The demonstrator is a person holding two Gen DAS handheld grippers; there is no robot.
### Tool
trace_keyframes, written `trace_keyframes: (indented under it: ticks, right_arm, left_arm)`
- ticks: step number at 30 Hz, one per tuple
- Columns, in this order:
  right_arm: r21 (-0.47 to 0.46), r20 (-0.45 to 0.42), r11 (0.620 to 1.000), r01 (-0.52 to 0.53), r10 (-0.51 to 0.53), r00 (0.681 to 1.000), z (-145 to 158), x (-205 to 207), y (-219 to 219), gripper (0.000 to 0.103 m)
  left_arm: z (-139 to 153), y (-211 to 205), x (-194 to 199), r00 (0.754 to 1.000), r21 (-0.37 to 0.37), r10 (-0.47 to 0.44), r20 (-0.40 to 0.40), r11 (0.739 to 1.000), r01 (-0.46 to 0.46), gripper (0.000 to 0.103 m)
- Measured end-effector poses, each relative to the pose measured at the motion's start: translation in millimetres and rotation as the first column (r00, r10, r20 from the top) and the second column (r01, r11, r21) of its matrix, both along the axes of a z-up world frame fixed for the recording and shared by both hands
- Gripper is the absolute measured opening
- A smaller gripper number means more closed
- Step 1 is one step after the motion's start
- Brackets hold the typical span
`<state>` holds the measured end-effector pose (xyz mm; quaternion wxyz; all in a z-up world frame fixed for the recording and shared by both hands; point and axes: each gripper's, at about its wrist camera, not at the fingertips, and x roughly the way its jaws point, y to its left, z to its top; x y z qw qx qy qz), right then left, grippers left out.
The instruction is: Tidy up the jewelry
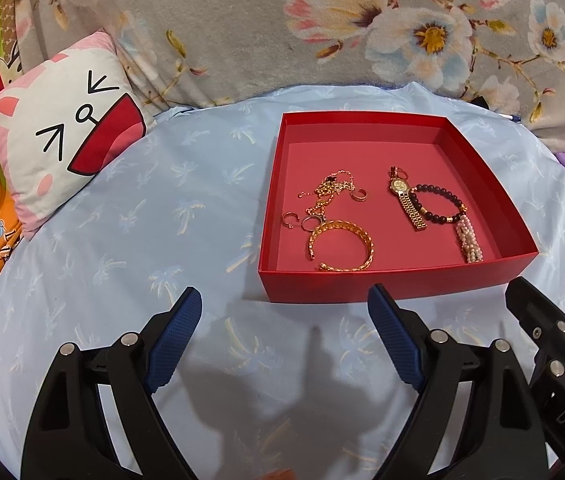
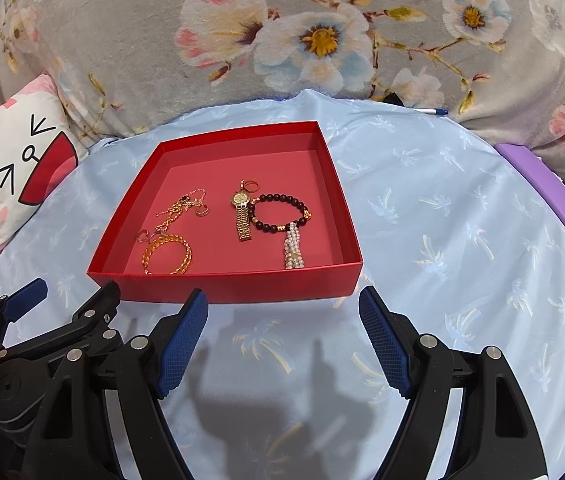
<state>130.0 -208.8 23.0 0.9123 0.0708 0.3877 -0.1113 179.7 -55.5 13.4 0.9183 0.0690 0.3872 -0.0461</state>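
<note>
From my left gripper (image 1: 284,304), jaws spread wide and holding nothing, I see a red box (image 1: 382,286) on the blue bedsheet (image 1: 122,248). Inside lie a gold bangle (image 1: 341,245), tangled chains (image 1: 328,194), what look like small rings (image 1: 298,221), a gold watch (image 1: 406,202), a dark bead bracelet (image 1: 440,204) and pearls (image 1: 468,242).

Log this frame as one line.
left tool: open, empty | right tool: open, empty | red box: holds bangle, watch, bead bracelet | both short of box
</note>
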Motion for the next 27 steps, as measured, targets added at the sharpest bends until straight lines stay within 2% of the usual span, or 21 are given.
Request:
trace_keyframes:
  ticks: [27]
  right_arm:
    - [-0.003, 0.008, 1.000, -0.002, 0.002, 1.000, 2.2, -3.8, 1.4, 0.076]
  left_arm:
    - [3.4, 2.1, -7.7, 1.000, 0.018, 0.010, -0.003, 1.000, -0.010, 0.082]
